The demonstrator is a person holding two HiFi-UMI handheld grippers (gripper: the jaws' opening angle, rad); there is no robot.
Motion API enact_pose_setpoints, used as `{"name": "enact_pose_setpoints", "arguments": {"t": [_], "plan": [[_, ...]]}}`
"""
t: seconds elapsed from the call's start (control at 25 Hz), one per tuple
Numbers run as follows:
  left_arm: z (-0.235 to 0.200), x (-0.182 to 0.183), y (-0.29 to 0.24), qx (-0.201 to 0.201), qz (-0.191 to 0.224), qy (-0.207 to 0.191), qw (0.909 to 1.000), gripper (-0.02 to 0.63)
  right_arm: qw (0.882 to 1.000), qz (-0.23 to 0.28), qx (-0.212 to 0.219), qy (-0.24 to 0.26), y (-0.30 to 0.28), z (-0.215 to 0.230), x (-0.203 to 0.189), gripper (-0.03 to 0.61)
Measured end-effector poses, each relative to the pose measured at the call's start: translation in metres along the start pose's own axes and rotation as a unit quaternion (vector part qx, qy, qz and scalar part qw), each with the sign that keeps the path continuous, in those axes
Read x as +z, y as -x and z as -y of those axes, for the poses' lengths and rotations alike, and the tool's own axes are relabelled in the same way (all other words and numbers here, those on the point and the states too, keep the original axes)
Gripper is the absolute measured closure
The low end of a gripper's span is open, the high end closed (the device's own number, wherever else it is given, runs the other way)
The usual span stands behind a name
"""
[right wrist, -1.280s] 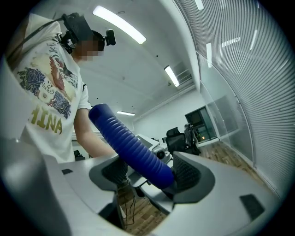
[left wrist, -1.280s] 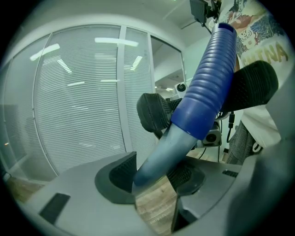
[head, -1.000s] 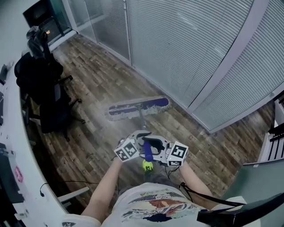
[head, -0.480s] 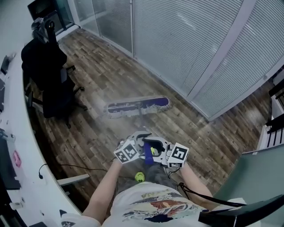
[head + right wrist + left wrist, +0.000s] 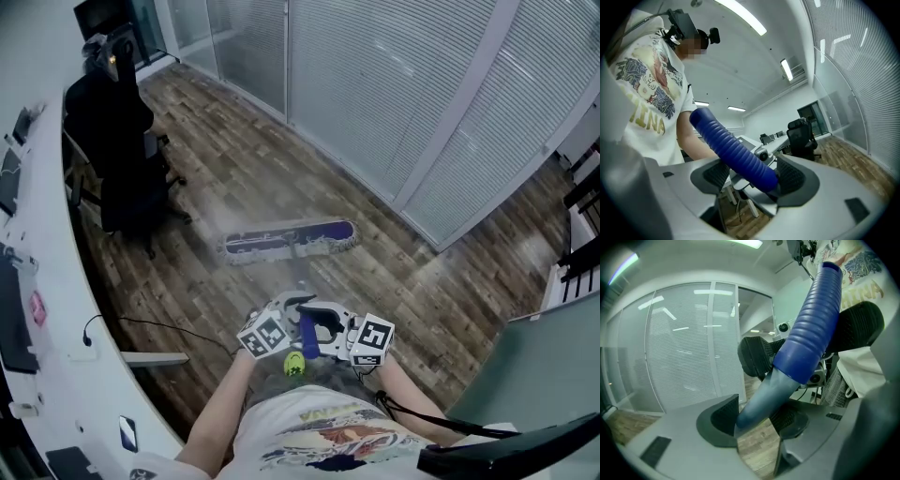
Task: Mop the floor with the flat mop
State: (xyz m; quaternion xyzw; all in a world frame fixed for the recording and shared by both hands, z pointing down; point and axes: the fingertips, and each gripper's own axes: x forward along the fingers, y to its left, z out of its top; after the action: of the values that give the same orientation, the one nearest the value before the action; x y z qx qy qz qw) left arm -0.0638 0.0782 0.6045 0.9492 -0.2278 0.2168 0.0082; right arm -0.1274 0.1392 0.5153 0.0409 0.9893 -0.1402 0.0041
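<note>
Left tool [image 5: 754,420]: jaws fairly wide, closed on the grey handle [image 5: 761,397] of the flat mop [image 5: 291,239], just below the blue ribbed sleeve [image 5: 811,333]. The handle lies against the left pad. We cannot see its contact with the right pad, because the handle itself hides it.

Right tool [image 5: 754,180]: jaws closed on the sleeve, which crosses both pads at a slant.

In the head view the two tools sit side by side, close in front of the person's shirt. The yellow-green end cap [image 5: 293,366] of the handle is just below them.

The mop's pad lies flat on the wood floor [image 5: 234,178], ahead of the tools and long side across the view. It is between the black office chair [image 5: 122,159] and the glass partition [image 5: 394,84] with its blinds.

Hard to make out:
- The stretch of handle from the tools down to the pad is thin and nearly lost against the boards.
- The white counter [image 5: 56,328] curves down the left edge and is cut off by the frame. We cannot name the flat dark things on it.
- A thin cable [image 5: 159,325] runs over the floor beside the counter.
- The chair is draped in something dark that we cannot identify.
</note>
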Motion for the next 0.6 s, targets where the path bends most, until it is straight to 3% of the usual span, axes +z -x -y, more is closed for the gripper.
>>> {"name": "enact_pose_setpoints", "arguments": {"t": [0.6], "plan": [[0.162,0.016,-0.015,0.040,-0.016,0.017,0.9989,0.443,0.999,-0.003,0.039,-0.007,0.086,-0.142,-0.043,0.298]]}}
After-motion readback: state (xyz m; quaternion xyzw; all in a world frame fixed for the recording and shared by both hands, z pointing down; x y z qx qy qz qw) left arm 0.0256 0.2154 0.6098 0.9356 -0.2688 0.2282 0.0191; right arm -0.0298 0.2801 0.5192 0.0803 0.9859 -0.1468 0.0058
